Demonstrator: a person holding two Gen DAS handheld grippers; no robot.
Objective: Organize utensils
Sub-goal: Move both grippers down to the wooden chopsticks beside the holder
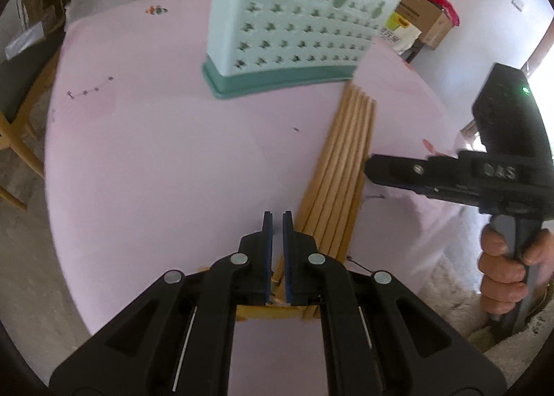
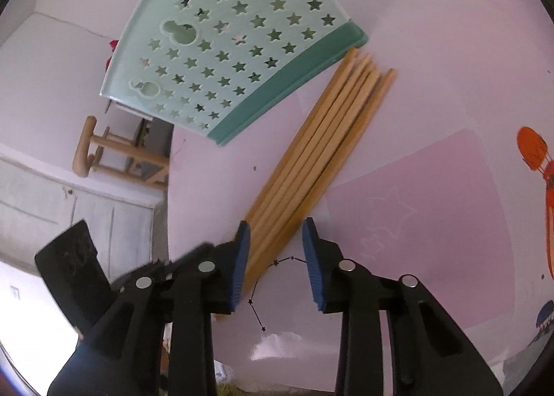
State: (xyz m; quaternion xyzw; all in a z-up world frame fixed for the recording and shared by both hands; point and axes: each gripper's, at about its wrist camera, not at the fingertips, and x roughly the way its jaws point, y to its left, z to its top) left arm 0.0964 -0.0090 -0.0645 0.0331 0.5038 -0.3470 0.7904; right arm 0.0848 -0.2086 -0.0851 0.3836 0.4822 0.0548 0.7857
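1. Blue-padded fingers of the left gripper [image 1: 277, 223] fill the bottom centre of the left wrist view, pressed nearly together with only a thin slit between them; whether they pinch the near end of a stick cannot be told, as that spot is hidden behind the pads.
2. Wooden chopsticks [image 1: 341, 167] lie in a bundle on the pink table [image 1: 155, 160], running from the left gripper's fingers up and right toward the holder.
3. In the right wrist view the same chopsticks [image 2: 311, 160] stretch diagonally from lower centre to upper right, side by side and touching one another.
4. Over their near ends stands the right gripper [image 2: 275, 233], its jaws spread part way; the left pad sits against the bundle's edge, the right pad stands clear of it.
5. In the left wrist view the right gripper [image 1: 372, 167] enters from the right edge, its tip at the bundle's side, with a hand [image 1: 505, 264] wrapped round its grip at lower right.
6. A pale green utensil holder [image 1: 297, 25] with star-shaped holes and a darker teal base stands at upper centre, just beyond the far tips of the chopsticks.
7. From the right wrist it shows at upper left, the utensil holder [image 2: 228, 46] appearing tilted.
8. A cardboard box [image 1: 426, 22] sits beyond the table at upper right.
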